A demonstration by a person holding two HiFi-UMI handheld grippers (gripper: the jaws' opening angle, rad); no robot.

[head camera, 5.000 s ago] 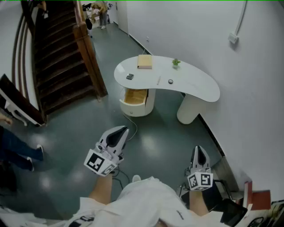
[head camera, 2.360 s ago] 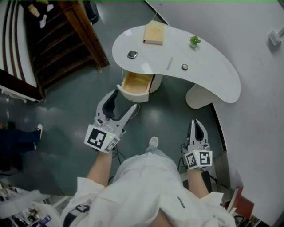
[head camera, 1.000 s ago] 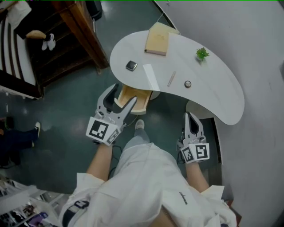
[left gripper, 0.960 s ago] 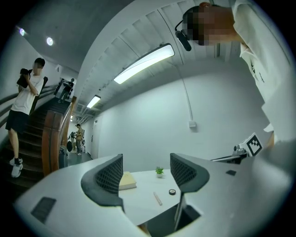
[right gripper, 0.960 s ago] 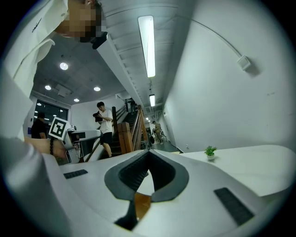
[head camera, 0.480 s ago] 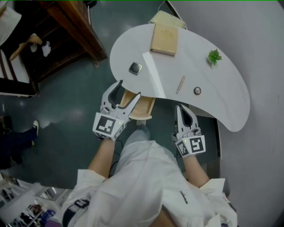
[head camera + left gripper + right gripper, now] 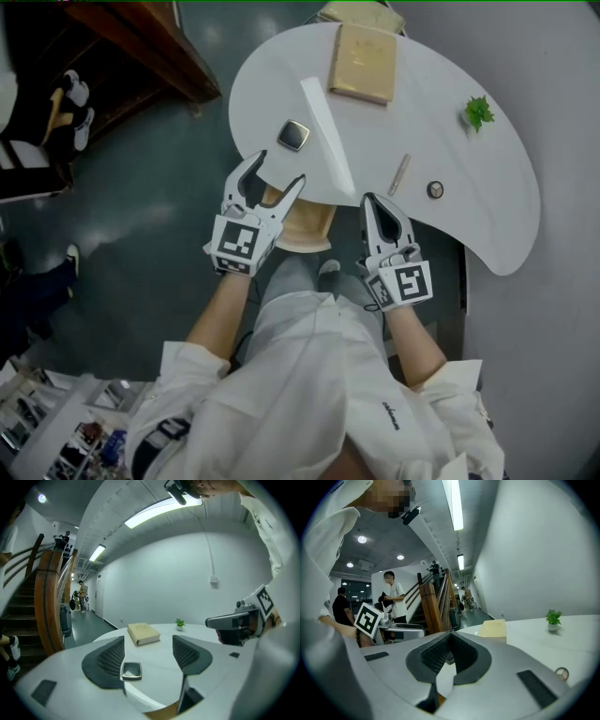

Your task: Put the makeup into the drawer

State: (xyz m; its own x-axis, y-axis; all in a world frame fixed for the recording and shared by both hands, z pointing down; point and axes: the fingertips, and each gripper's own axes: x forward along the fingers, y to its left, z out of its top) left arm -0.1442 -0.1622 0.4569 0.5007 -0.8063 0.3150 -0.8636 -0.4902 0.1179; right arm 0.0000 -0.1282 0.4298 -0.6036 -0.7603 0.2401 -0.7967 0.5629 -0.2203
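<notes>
A small dark square makeup compact lies near the left end of the white curved table. My left gripper hovers open at the table's near edge, just short of the compact; in the left gripper view the compact sits ahead between the open pads, untouched. A slim stick and a small round item lie further right. My right gripper is shut and empty at the table edge, short of the stick. The open wooden drawer sits under the table between both grippers.
A tan book lies at the table's far side and a small green plant at the right. A grey wall runs along the right. A wooden staircase stands to the left, with people near it.
The person has walked up to the table. Both grippers moved forward and down to its near edge, the left one now open just before the compact, the right one still shut.
</notes>
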